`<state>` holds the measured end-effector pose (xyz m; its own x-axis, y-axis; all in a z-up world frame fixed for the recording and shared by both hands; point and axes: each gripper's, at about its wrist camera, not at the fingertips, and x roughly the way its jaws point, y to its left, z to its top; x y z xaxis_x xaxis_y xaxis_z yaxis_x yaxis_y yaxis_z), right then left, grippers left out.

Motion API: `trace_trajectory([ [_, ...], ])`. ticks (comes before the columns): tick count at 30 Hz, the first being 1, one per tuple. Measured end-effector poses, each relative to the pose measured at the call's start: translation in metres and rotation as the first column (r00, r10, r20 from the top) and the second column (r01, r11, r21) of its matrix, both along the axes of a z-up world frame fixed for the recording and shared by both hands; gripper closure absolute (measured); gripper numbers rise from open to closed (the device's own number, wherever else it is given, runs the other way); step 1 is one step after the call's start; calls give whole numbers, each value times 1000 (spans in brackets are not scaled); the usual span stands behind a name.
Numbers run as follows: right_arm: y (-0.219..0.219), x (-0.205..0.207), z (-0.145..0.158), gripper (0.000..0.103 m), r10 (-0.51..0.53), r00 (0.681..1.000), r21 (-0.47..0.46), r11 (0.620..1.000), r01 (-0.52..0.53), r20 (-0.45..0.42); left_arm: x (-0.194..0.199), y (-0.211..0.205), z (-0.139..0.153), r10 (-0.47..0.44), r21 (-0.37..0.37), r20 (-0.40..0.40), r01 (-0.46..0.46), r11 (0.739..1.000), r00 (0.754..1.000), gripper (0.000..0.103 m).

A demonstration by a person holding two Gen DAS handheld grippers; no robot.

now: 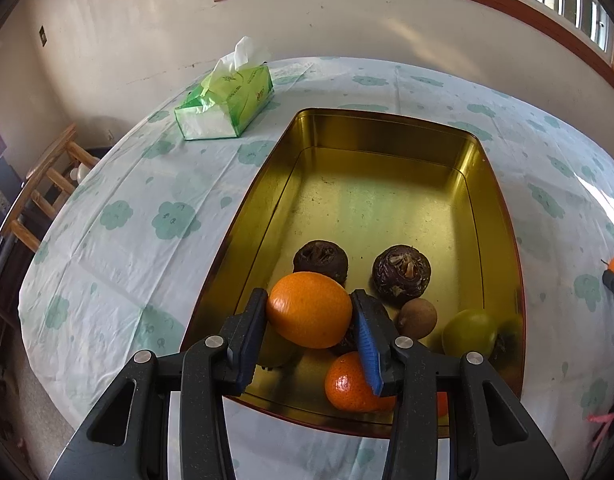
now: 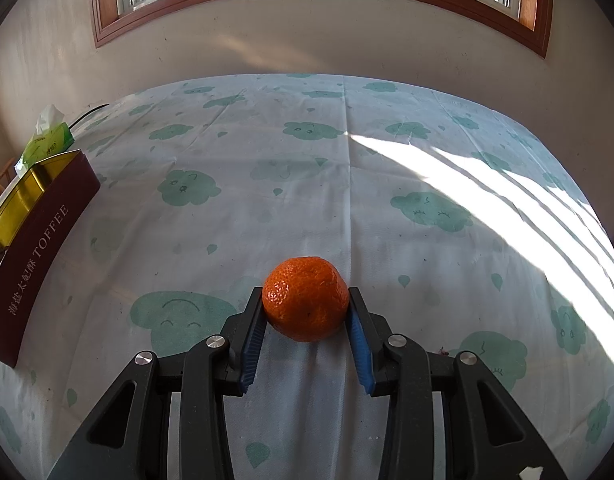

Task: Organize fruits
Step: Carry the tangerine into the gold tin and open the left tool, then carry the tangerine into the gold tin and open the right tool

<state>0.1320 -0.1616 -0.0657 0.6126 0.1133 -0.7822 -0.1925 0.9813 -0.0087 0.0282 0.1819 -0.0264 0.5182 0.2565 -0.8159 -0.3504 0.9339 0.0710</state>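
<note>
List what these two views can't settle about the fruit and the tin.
- Left wrist view: near corner of the tin is behind the left gripper and its orange; a green fruit shows only partly, so the fruit count is unsure.
- Right wrist view: the tin's dark red wall and the frame edge hide its contents.
- Right wrist view: whether the tangerine in the right gripper touches the tablecloth is unclear.

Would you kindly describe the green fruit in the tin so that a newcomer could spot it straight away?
Find the gold-lined rectangular tin on the cloud-print tablecloth. Among the fruit at its near end, look beside the right-hand wall. The green fruit lies there, smooth and shiny, right of a small brown fruit; its other neighbours are orange or dark.
</note>
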Motion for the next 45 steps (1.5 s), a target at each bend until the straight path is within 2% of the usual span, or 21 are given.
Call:
trace_trajectory([
  [4, 2, -2, 0, 68, -4, 1000, -24, 1000, 4, 7, -1, -2, 1, -11, 12, 8, 11, 1000, 1000, 59],
  [10, 0, -3, 3, 68, -5, 1000, -15, 1000, 6, 29, -6, 0, 8, -2, -18, 40, 2, 1000, 999, 57],
  [14, 6, -9, 8, 68, 22, 998, -13, 1000, -22, 51, -10, -3, 19, -13, -17, 76, 14, 1000, 997, 42],
  [20, 41, -25, 23, 68, 123, 991, 20, 992, -124, 57, -20, 0, 30, -19, -22, 92, 21, 1000, 996, 39],
  [24, 83, -39, 46, 68, 236, 967, 47, 969, -241, 93, -32, 7, 37, 0, -6, 107, 1, 1000, 994, 38],
  [29, 145, -54, 68, 68, 394, 911, 90, 910, -405, 118, -48, 20, 44, 35, 6, 112, -36, 999, 993, 36],
  [34, 206, -67, 64, 68, 516, 851, 82, 848, -523, 97, -61, 34, 45, 78, 10, 108, -79, 997, 991, 36],
  [37, 233, -73, 54, 68, 557, 827, 73, 824, -562, 74, -66, 40, 41, 91, 16, 89, -92, 996, 992, 36],
  [45, 263, -71, 29, 68, 555, 832, 47, 830, -555, 8, -75, 48, 33, 100, 4, 66, -101, 995, 993, 36],
])
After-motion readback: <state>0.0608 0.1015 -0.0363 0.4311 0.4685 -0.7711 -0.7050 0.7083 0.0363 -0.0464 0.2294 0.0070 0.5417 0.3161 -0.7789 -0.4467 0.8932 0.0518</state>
